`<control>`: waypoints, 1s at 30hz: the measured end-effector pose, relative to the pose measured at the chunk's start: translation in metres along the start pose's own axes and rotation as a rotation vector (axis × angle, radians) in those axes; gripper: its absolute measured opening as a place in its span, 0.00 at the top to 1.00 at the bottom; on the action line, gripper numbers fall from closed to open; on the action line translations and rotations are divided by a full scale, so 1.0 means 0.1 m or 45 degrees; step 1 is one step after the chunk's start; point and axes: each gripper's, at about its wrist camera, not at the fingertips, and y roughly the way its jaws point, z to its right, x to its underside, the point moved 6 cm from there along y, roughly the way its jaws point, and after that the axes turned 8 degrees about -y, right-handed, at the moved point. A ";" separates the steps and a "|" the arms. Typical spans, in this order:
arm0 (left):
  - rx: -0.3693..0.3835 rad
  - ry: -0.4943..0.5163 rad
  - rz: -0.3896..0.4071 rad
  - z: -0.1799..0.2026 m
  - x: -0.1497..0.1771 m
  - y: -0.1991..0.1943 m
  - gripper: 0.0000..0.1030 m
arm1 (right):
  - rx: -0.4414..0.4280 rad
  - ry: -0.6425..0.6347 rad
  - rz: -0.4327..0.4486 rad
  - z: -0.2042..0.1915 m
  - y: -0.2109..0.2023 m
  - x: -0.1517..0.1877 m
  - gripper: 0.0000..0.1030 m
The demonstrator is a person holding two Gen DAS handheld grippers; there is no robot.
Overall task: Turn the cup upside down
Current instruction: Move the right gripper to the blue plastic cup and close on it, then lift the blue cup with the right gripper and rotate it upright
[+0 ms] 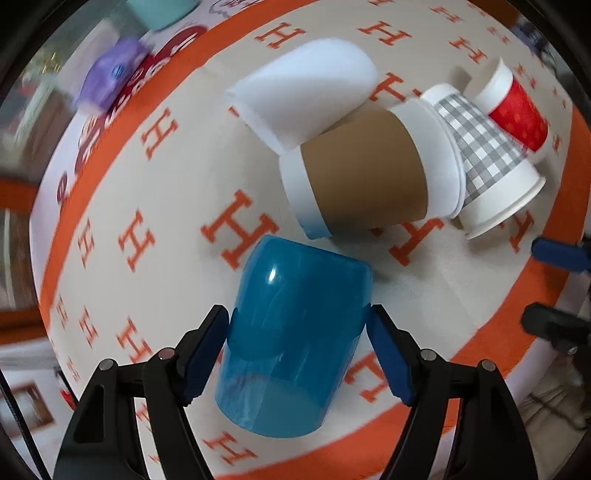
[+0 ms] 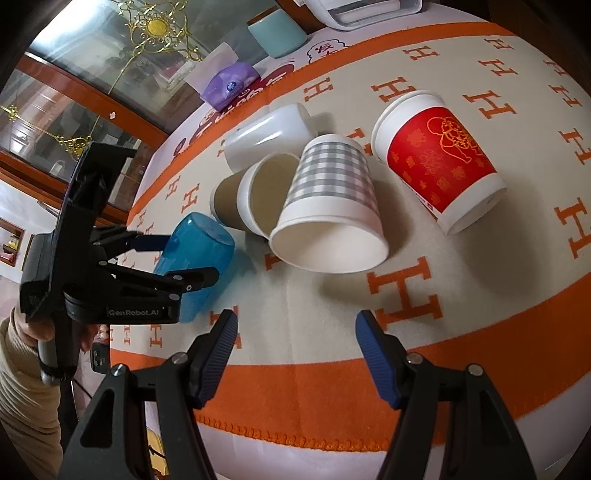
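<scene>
A translucent blue plastic cup (image 1: 291, 332) sits tilted, base up, between the pads of my left gripper (image 1: 298, 325), which is shut on its sides. The right wrist view shows the same blue cup (image 2: 195, 258) held by the left gripper (image 2: 177, 258) at the cloth's left edge. My right gripper (image 2: 295, 328) is open and empty above the orange border. Lying on their sides nearby are a white plastic cup (image 1: 303, 88), a brown-sleeved paper cup (image 1: 365, 173), a grey checked paper cup (image 2: 328, 206) and a red paper cup (image 2: 439, 162).
The table has a cream cloth with orange H marks and an orange border (image 2: 332, 391). A purple tissue pack (image 2: 229, 85) and a teal cup (image 2: 277, 33) stand at the far edge. A glass cabinet (image 2: 92, 74) is beyond the table.
</scene>
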 end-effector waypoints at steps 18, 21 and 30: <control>0.440 -0.726 -0.183 0.18 0.73 -0.14 0.29 | -0.048 0.057 0.032 0.18 -0.21 0.16 0.35; 0.547 -0.809 -0.207 0.27 0.87 -0.09 0.29 | -0.046 0.072 0.025 0.23 -0.21 0.19 0.35; 0.727 -1.026 -0.230 0.32 1.10 0.12 0.29 | -0.052 0.068 -0.010 0.23 -0.13 0.22 0.35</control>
